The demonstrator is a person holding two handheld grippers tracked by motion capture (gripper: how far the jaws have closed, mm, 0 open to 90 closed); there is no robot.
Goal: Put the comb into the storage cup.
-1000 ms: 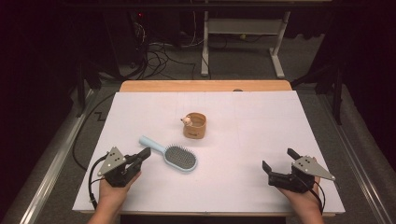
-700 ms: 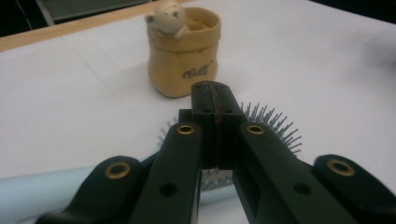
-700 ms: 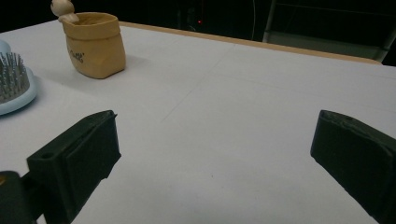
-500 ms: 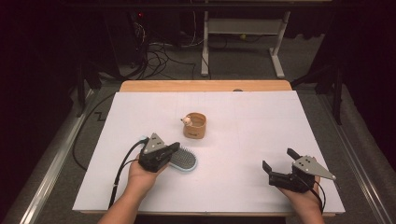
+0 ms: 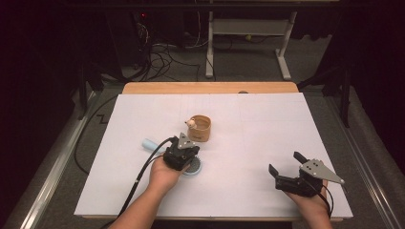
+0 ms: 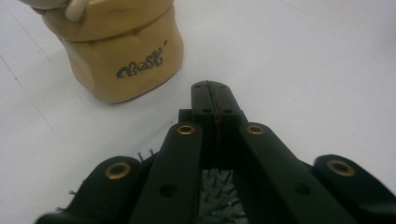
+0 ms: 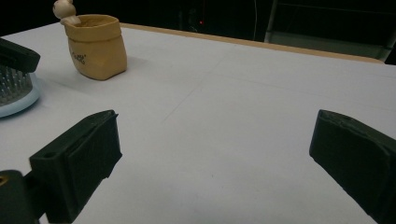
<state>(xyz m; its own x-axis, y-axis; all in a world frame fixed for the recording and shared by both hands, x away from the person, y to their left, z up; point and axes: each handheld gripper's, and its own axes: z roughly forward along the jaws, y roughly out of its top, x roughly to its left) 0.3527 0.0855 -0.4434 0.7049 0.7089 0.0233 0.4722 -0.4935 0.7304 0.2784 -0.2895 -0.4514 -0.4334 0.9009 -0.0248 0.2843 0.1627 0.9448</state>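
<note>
A light blue hairbrush [image 5: 149, 144] lies on the white table, bristles up. My left gripper [image 5: 187, 149] hovers over its head, jaws shut with nothing between them. In the left gripper view the closed tips [image 6: 215, 94] point at the table just right of a tan bag-shaped pot [image 6: 126, 60], and the brush bristles [image 6: 215, 196] show underneath the jaws. The pot [image 5: 201, 129] has a small pale figure [image 5: 191, 123] on its rim. My right gripper [image 5: 285, 163] rests at the near right, jaws wide open and empty [image 7: 219, 149].
The white sheet [image 5: 267, 124] covers a wooden table whose far edge [image 5: 210, 88] shows bare wood. Cables and a desk frame [image 5: 248, 33] lie on the floor beyond. From the right gripper view, the pot [image 7: 95, 46] and brush head [image 7: 14, 95] sit far left.
My left hand has moved right from the table's near left and now sits over the brush head, close to the pot. The right hand has stayed put.
</note>
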